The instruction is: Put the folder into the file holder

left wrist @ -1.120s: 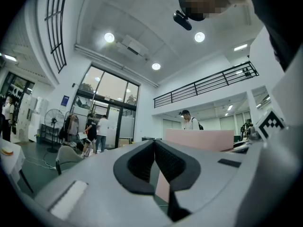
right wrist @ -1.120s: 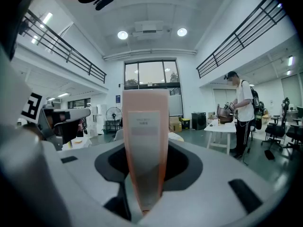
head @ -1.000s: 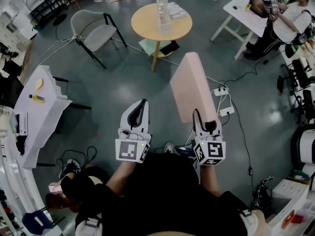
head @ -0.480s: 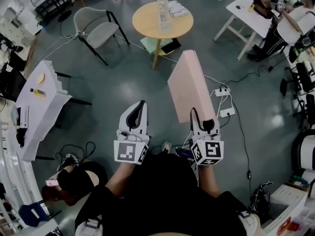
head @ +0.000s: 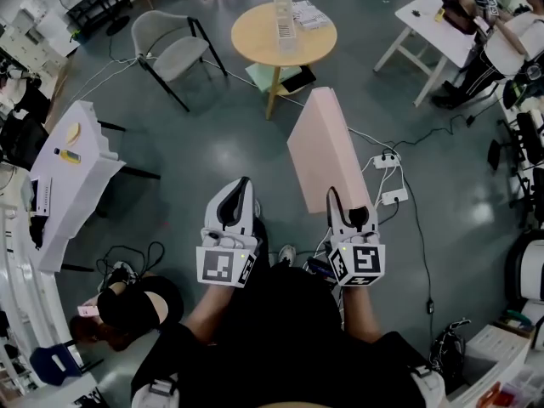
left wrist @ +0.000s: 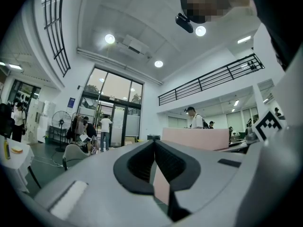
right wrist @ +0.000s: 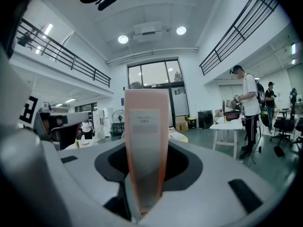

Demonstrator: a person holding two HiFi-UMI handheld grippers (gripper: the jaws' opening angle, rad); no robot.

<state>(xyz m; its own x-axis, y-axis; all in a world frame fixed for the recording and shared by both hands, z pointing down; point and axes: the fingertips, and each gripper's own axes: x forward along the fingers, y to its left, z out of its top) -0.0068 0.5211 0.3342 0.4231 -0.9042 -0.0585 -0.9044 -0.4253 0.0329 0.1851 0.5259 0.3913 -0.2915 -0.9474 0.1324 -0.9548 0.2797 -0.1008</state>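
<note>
Head view has the pink folder [head: 327, 147] upright in the right gripper [head: 347, 209], whose jaws are clamped on its lower edge, well apart from the file holder [head: 282, 8] on the round desk [head: 255, 42]. The left gripper [head: 241, 195] is closed on nothing. Pickup looks done; carrying it over and slotting it in are left.

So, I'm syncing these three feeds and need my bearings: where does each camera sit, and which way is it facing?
Head view: on the person's head, facing steeply down at the floor; shows both forearms, the left gripper and the right gripper.
Left gripper view: on the left gripper, looking along its shut, empty fingers toward glass doors.
Right gripper view: on the right gripper, looking along its fingers, clamped on the pink folder.
Shared: all three show the pink folder.
</note>
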